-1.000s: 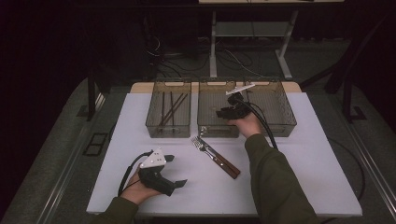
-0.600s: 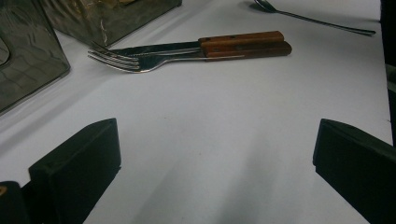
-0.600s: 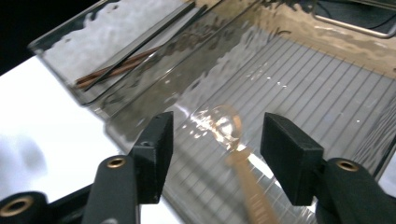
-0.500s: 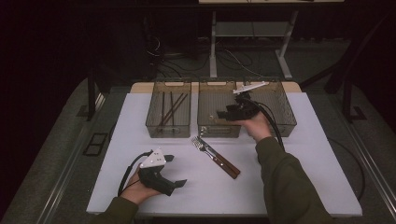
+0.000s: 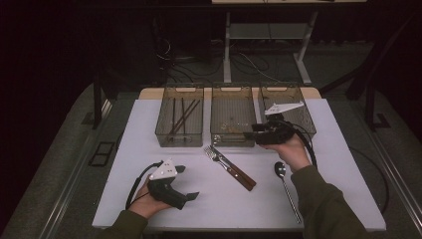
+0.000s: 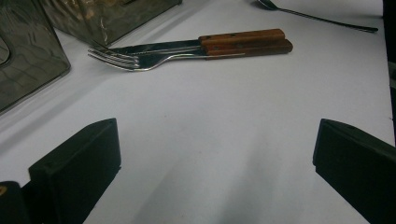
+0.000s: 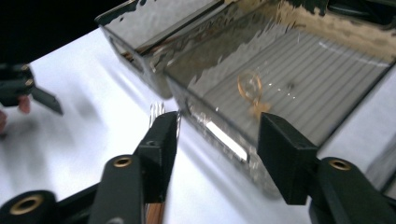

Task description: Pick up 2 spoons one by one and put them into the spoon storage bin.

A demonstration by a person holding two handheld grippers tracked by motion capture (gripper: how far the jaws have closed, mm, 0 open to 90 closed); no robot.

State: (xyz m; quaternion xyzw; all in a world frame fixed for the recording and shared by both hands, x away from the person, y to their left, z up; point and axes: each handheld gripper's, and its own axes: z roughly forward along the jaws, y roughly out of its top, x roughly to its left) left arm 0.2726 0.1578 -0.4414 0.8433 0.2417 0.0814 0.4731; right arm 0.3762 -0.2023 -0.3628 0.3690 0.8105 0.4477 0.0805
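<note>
Closest to us, the left gripper (image 5: 186, 183) sits low on the white table (image 5: 348, 164), near the front edge, jaws spread wide with nothing in them – in the left gripper view we just see bare tabletop between the two black jaws. A bit further out, roughly mid-table, a fork (image 5: 215, 153) and a wooden-handled knife (image 5: 238, 173) lie side by side and touching, handles pointing toward our right. Off to the right of those, a spoon (image 5: 286, 185) lies on its own, bowl end away from us, just beside our right forearm.

Then there's the right gripper (image 5: 248, 134) – held up in the air at the front wall of the middle bin (image 5: 232, 115), pointing left. Its jaws have just been closing a little, but they're still partly apart and we see nothing pinched; in the right gripper view there's only the bin's near corner and the fork tines behind the gap.

Furthest back, three clear bins stand in a row. The left bin (image 5: 180, 115) holds dark chopsticks (image 5: 183, 116), the middle one looks nearly bare apart from a small brownish mark, and the right bin (image 5: 286, 107) is partly hidden behind the right gripper.
</note>
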